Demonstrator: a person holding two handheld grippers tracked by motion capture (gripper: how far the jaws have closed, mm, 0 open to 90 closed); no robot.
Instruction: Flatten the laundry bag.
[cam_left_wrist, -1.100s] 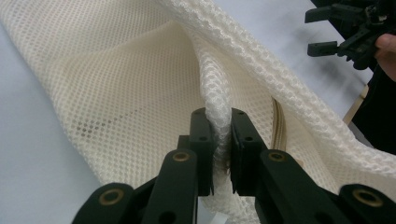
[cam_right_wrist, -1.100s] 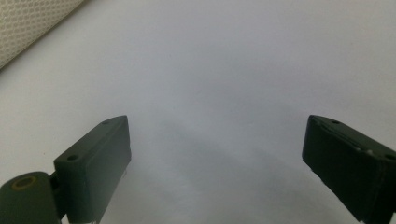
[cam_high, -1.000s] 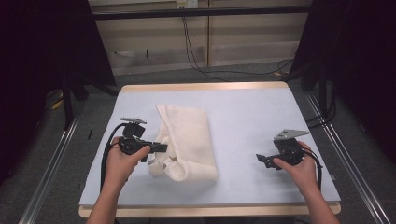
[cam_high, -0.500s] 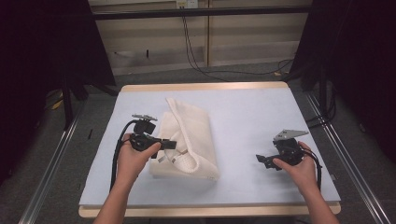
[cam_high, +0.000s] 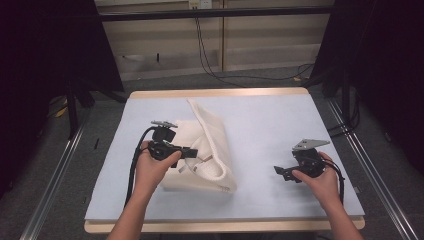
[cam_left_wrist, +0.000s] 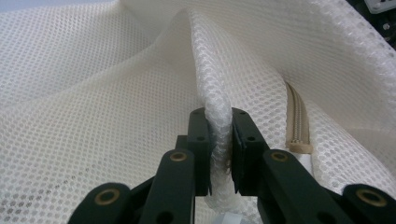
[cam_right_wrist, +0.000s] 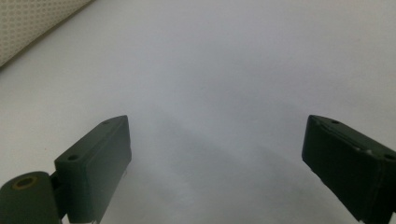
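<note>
the left gripper (cam_left_wrist: 219, 140) pinches a raised fold of the cream mesh bag (cam_high: 210, 145) (its zipper (cam_left_wrist: 296, 121) just beside), left forearm angled in over the table (cam_high: 260, 115). the right gripper (cam_high: 280, 171) rests wide open, seemingly on bare cloth, well apart.

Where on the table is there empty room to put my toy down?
The widest bare patch lies between the mesh bag and the right gripper. There is also room along the far edge of the table. It is crowded near the left gripper, which pinches a fold of the bag.
</note>
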